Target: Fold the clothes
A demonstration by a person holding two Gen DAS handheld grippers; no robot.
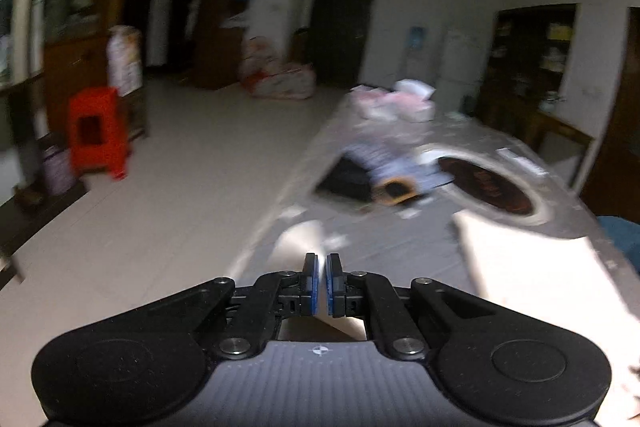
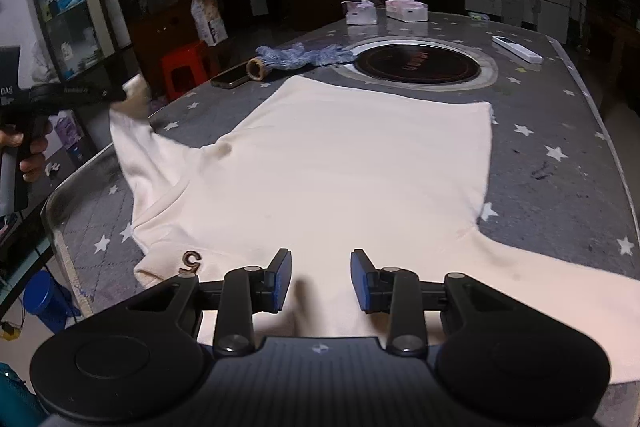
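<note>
Right gripper sits low over the near hem of the shirt, jaws wide, nothing between them. Shirt is cream, spread flat on the counter, a "5" patch near its near-left corner. One sleeve runs off to the near right, flat on the counter. Other sleeve is lifted off the counter's left edge, pinched by the left gripper, with a hand on its handle.

Left wrist view is motion-blurred: left gripper jaws narrow, blue pads nearly touching; cloth between them can't be made out from this view. Shirt shows only as a pale patch to the right.

Beyond the shirt: a dark round hob set into the counter, touching or just past the shirt's far edge. Left of it a blue knit glove and, just beside that, a dark phone near the counter's left edge. Two tissue packs at the far end, a white remote far right. Red stool on the floor, left of the counter.
</note>
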